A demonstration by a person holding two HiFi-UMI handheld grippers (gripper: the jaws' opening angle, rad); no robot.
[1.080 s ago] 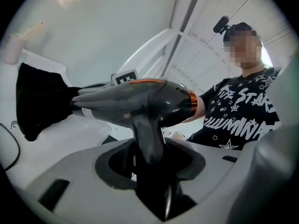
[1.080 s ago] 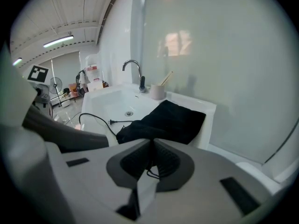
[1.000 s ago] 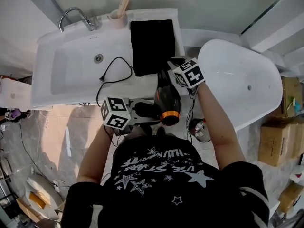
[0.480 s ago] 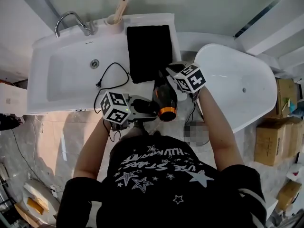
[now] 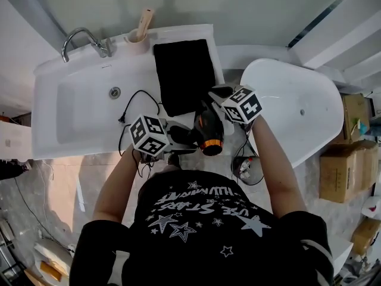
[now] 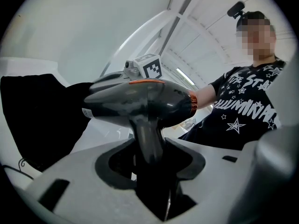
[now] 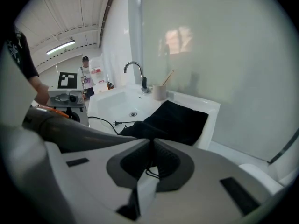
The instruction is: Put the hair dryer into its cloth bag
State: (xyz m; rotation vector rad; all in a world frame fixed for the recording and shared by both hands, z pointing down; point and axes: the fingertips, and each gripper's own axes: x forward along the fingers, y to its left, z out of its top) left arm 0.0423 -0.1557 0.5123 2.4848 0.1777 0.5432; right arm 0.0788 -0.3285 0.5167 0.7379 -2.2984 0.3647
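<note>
The left tongs (image 6: 149, 160) were clamped on the handle of the dryer (image 6: 140, 101), holding it over the front edge of the desk (image 5: 218, 52) with its orange-ringed end toward 6 o'clock. The bag (image 5: 183, 73) lay on the desk at 12 o'clock from the dryer, with the basin (image 5: 83, 109) at its 9 o'clock. The right tongs (image 7: 152, 141) were pinched shut at the bag's near edge, a thin cord (image 7: 152, 172) showing between them.

The hair dryer (image 5: 207, 125) is glossy dark grey with an orange ring at one end. Beyond the hair dryer lies a plain black cloth bag (image 5: 184, 70) on the white table (image 5: 77, 109). The left tool (image 5: 178, 137) and right tool (image 5: 215, 94) carry white cubes with black square markers. The person's shirt (image 5: 196, 210) is black with white stars.
</note>
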